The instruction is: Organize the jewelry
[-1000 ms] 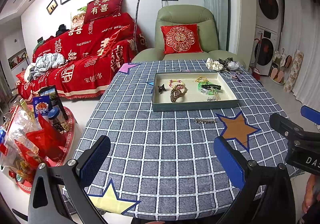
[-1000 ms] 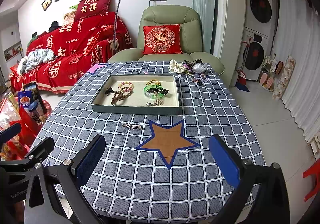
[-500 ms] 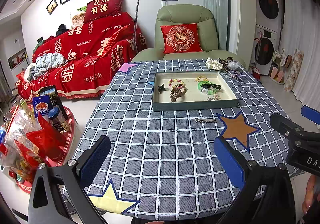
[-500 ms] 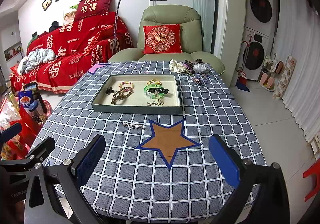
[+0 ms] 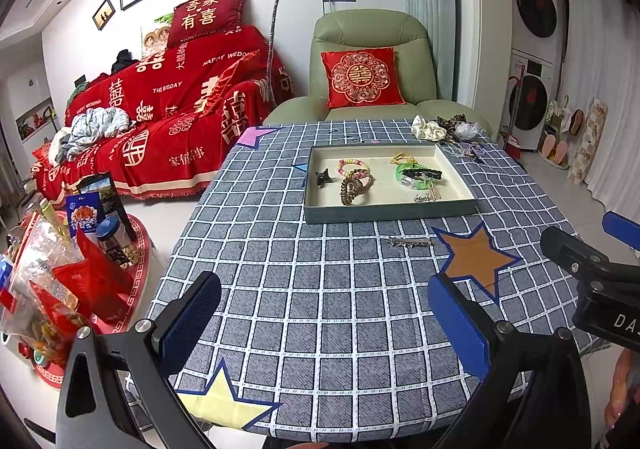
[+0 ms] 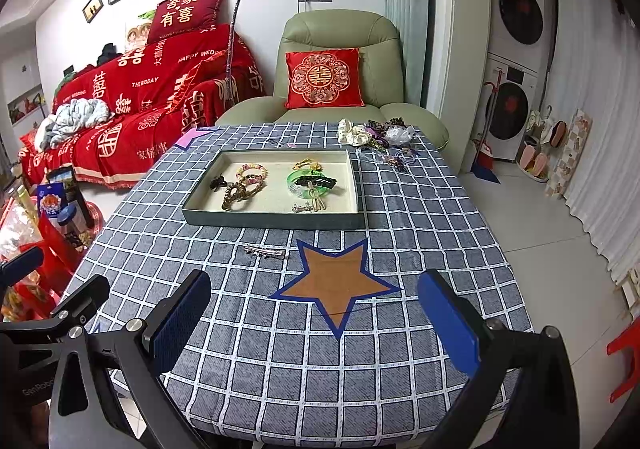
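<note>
Hair clip [image 6: 265, 251] lies ahead of my right gripper [image 6: 316, 323], lengthwise left-right, beside the star patch [image 6: 334, 281]; both my right and left gripper [image 5: 334, 323] are spread wide, empty.

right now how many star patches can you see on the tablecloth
4: a brown star near the front right, a yellow star at the front left edge, a purple star at the far left corner, a blue star mostly hidden behind the tray.

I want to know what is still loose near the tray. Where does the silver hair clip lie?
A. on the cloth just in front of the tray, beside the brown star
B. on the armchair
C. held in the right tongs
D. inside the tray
A: the clip lies on the cloth between the tray and the brown star; both tongs are open and empty.
</note>
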{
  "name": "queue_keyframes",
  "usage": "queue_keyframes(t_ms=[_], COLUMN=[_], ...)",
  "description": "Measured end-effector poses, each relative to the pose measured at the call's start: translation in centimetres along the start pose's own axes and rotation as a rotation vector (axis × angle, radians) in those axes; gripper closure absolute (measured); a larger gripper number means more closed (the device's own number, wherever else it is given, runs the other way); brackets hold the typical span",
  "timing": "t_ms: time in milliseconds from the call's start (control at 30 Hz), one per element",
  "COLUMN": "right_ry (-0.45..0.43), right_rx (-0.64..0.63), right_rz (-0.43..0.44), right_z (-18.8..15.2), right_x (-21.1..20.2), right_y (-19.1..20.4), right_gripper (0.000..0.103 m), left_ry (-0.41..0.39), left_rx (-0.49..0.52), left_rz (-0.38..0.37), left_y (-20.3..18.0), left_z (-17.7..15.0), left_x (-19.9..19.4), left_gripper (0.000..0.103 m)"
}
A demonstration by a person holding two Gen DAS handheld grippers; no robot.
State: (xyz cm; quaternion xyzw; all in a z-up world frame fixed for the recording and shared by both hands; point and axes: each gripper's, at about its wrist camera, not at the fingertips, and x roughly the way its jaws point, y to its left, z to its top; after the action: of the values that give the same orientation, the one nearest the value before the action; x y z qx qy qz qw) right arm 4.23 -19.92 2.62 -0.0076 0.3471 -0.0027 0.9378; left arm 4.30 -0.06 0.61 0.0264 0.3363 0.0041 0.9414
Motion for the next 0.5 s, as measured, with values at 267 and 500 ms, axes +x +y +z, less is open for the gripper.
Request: queue_keyframes(t_ms=[267, 500], right_ry=[0.0, -0.001], right_rx=[-0.001, -0.001], right_rz=[0.0, -0.001], right_z=[0.01, 0.0], right_x=[-0.1, 0.02], right_y=[-0.06, -0.02], right_gripper=[0.0, 0.0], left_ry=[0.002, 0.001], left_rx=[0.0, 0.002], left_rz=[-0.005, -0.004], left_y=[-0.02, 0.01], left_z=[-0.02, 0.01], left_x=[0.07, 0.09], left_gripper=[0.0, 0.0])
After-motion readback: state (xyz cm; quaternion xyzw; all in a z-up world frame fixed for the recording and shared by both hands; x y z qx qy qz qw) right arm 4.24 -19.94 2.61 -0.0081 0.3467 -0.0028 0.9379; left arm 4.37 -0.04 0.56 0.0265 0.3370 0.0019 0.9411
